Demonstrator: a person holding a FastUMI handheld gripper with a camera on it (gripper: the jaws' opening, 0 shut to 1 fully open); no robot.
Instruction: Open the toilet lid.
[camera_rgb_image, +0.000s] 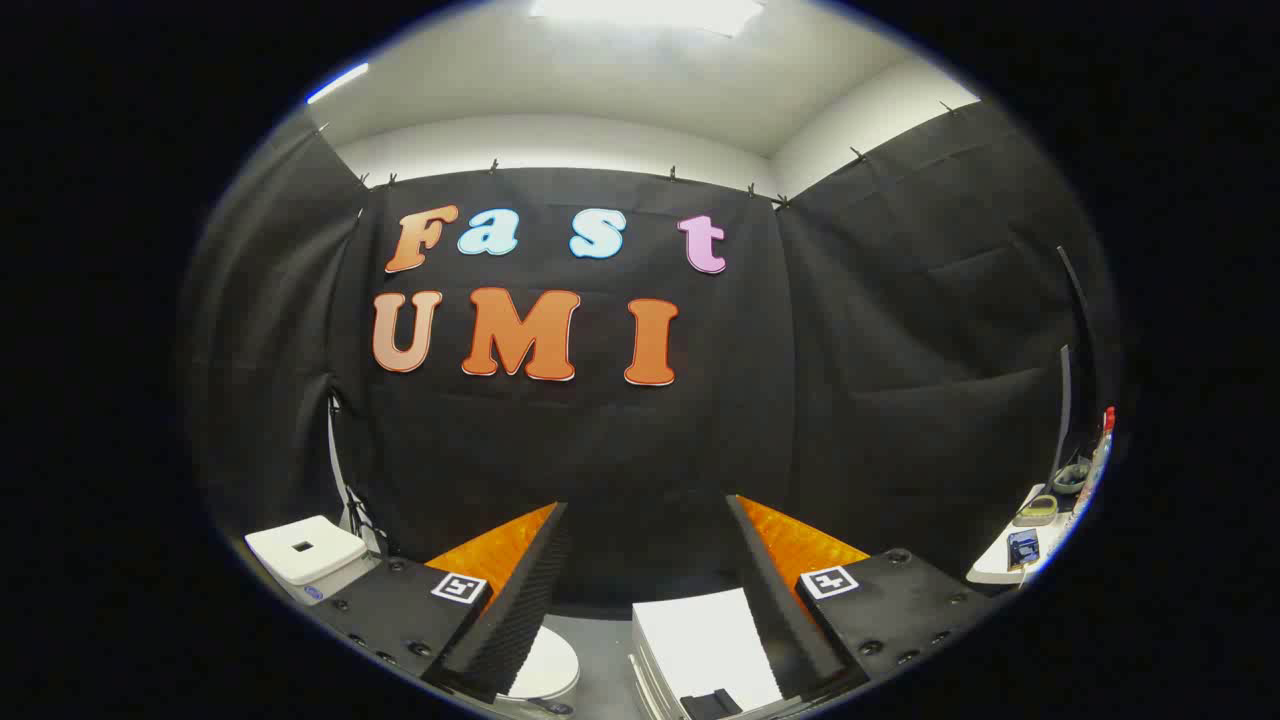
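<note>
My gripper (645, 510) is open, its two fingers spread wide and pointing at the black cloth wall, with nothing between them. Low down by the left finger (510, 600) lies a white rounded shape (548, 668) that looks like the shut toilet lid; the finger hides part of it. It sits below the fingers, apart from both of them. A white boxy piece (305, 552) with a small square opening on top stands to the left of the left finger; I cannot tell whether it belongs to the toilet.
A white rectangular block (705, 648) with ribbed sides stands on the grey floor by the right finger (775, 590). On the right, a white shelf (990, 570) carries a red-capped bottle (1100, 450), small bowls and a dark blue item. Black cloth walls close in the booth.
</note>
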